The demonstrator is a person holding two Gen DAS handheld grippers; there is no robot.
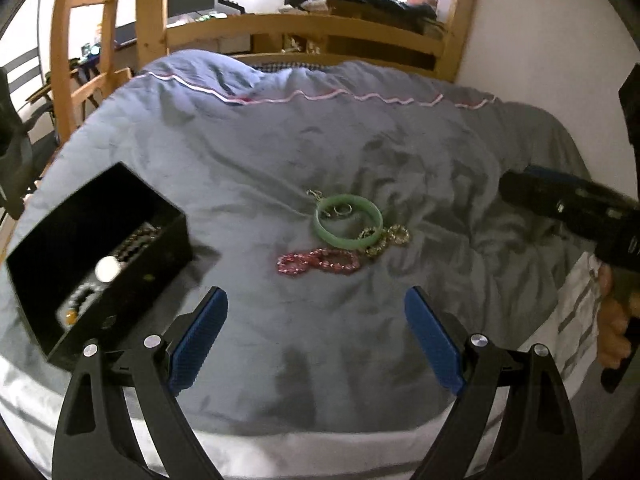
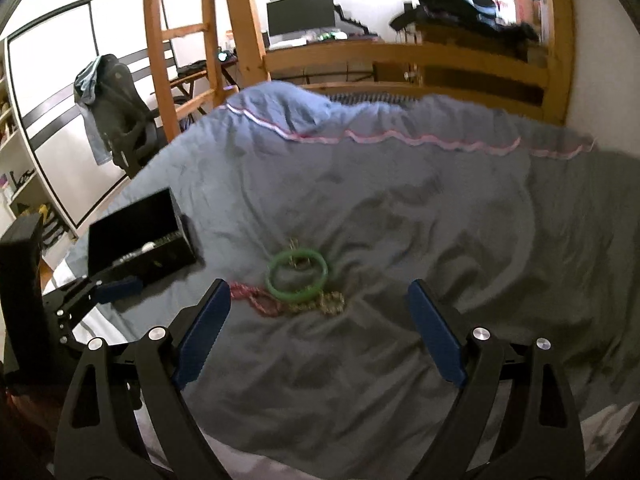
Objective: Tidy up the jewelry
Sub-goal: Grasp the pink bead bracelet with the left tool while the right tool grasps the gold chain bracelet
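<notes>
A green bangle [image 1: 349,222] lies on the grey-blue duvet [image 1: 248,160], with small metal rings [image 1: 342,211] inside it and a gold chain [image 1: 386,239] at its right. A pink bead bracelet [image 1: 318,262] lies just in front. An open black box [image 1: 96,256] holding beaded pieces sits to the left. My left gripper [image 1: 316,300] is open and empty, short of the jewelry. In the right wrist view the bangle [image 2: 298,276], pink bracelet [image 2: 256,300], gold chain [image 2: 330,303] and box [image 2: 140,240] appear again; my right gripper [image 2: 319,292] hangs open and empty near the pile.
The wooden bed frame [image 1: 304,28] and ladder [image 2: 184,36] stand behind the duvet. A wall runs along the right side. A desk with a monitor [image 2: 300,12] and an office chair [image 2: 116,120] sit beyond the bed. The other gripper's body [image 1: 580,208] is at the right.
</notes>
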